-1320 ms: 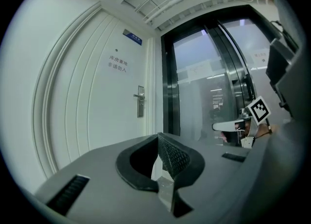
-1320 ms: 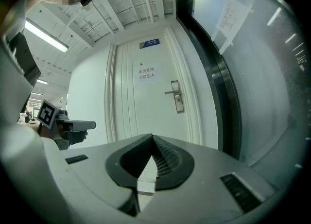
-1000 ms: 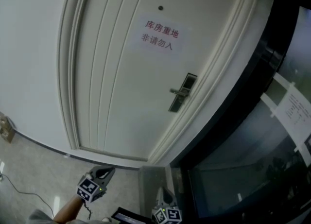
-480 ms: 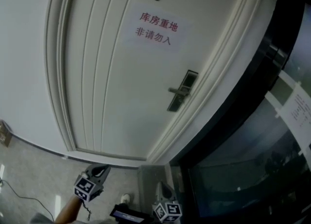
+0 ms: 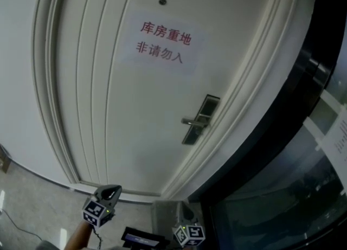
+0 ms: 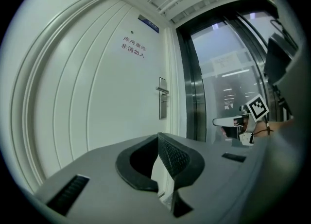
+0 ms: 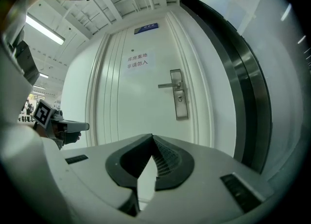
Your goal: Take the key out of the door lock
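The door lock (image 5: 201,117) is a tall silvery plate near the right edge of the white door (image 5: 124,113). Its lever handle (image 5: 191,122) lies level, pointing toward the door's middle. The key is too small to make out.

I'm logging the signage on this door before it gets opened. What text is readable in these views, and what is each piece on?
"库房重地": red, top line of the white paper notice on the door.
"非请勿入": red, second line of the same notice.
Blue plate high on the door: too small to read.
Printed sheet on the glass wall: too blurred to read.
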Available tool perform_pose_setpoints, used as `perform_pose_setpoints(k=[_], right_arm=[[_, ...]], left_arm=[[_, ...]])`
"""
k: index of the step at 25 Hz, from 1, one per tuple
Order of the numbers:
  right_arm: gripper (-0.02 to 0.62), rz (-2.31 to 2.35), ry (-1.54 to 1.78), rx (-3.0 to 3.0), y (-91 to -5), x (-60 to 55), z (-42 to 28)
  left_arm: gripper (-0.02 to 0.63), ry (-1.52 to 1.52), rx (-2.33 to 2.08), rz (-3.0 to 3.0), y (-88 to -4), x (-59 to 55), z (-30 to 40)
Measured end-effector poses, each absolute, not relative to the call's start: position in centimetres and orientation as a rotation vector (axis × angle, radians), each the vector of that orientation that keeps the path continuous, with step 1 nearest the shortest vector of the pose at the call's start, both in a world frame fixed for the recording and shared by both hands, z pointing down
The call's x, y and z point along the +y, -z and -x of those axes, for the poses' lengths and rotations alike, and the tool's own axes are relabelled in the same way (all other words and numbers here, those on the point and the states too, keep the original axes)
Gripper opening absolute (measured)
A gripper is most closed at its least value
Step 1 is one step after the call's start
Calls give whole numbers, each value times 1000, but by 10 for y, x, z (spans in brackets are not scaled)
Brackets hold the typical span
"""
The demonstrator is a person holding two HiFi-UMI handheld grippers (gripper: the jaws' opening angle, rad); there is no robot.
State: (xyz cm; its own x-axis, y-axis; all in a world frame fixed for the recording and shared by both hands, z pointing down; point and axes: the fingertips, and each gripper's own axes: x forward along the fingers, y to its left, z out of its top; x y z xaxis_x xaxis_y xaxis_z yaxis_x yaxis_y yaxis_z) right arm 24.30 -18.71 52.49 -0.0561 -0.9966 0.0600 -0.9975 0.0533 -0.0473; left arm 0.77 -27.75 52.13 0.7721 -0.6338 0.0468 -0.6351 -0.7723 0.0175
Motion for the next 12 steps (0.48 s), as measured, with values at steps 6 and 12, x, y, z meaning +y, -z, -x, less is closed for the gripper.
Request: perform_pose_setpoints(k=[6, 12], right_arm=[[12, -2114, -88, -2295, -515, -246, -272], [12, -2070, 42, -2248, -495, -291, -294]], left_arm=[[6, -65, -1076, -2924, -513, -327, -34], [6, -66, -1104, -2907, -509, -364, -46]])
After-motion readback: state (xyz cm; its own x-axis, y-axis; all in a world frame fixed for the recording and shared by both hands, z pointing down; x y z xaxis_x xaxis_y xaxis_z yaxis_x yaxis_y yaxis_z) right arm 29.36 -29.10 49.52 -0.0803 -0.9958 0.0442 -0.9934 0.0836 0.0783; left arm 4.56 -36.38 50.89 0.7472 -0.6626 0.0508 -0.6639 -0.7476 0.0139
